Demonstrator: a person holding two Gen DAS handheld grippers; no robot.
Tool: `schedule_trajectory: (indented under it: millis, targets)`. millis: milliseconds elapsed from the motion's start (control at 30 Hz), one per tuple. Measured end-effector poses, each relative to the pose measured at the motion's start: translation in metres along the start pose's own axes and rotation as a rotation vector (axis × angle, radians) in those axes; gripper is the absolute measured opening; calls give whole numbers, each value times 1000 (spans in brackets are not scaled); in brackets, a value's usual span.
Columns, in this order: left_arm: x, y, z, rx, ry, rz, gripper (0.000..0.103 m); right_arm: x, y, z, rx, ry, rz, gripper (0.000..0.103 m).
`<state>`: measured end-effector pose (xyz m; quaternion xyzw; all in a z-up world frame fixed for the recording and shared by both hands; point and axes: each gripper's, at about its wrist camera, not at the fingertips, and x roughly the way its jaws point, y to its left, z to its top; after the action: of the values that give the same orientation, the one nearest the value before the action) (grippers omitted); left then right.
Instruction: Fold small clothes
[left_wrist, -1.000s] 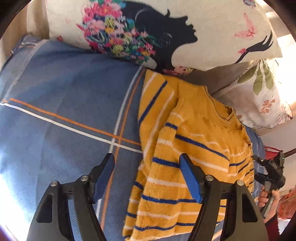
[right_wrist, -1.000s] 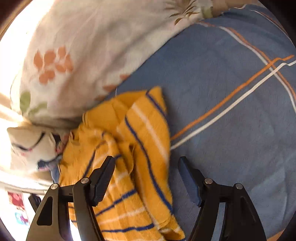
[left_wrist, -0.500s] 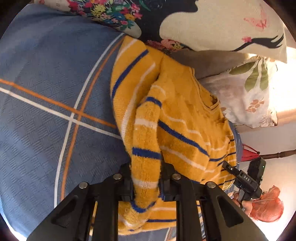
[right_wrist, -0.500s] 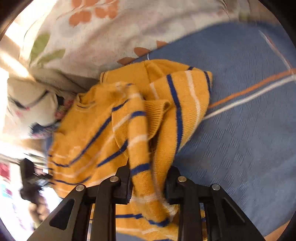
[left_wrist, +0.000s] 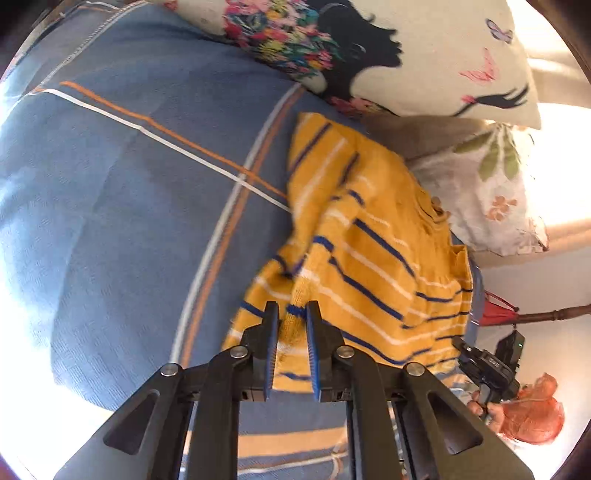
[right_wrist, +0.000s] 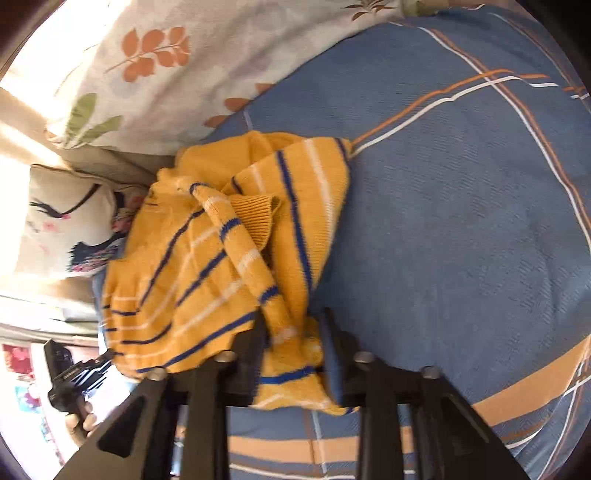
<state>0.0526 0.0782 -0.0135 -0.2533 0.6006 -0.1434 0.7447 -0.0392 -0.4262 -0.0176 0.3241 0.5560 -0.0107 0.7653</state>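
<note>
Yellow knit with blue and white stripes, the sweater (left_wrist: 373, 240) is lying bunched on the blue bedspread (left_wrist: 129, 206), its far edge touching the pillows (left_wrist: 443, 66). Both tongs are clamping it: the left gripper (left_wrist: 291, 328) is pinching a narrow ridge of knit near the hem, its jaws nearly together, and the right gripper (right_wrist: 291, 343) is closing on a thicker wad at the opposite edge, where a sleeve (right_wrist: 236, 236) with a ribbed cuff is draping across the body. Judging by these holds, a fold is being carried over. The likely trouble is that loose sleeve: it is lying crooked and could get trapped inside the fold, leaving a lump. The left pinch is also looking thin, so the soft knit could be slipping free if pulled hard, and uneven lifting by the two hands would be skewing the edges. No containers are showing in either view, so nothing is being held in one.
</note>
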Motion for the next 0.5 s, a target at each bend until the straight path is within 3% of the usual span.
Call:
schedule_trajectory:
  millis: [33, 133, 167, 300, 367, 500]
  targets:
    - [-3, 2, -2, 7, -14, -2, 20, -1, 0, -3, 10, -8, 13, 50]
    - [-13, 5, -9, 56, -73, -2, 60, -6, -2, -16, 7, -7, 58, 62]
    - [-14, 4, -12, 82, -91, 7, 64, -6, -4, -21, -1, -8, 53, 62]
    - [-7, 13, -18, 119, -67, -39, 67, 5, -8, -35, -16, 0, 49, 63]
    - [11, 2, -18, 128, -35, -70, 67, 7, -3, -42, -36, -39, 54, 67]
    - [32, -15, -22, 157, -17, -25, 65, 18, 15, -46, -65, -91, 18, 67]
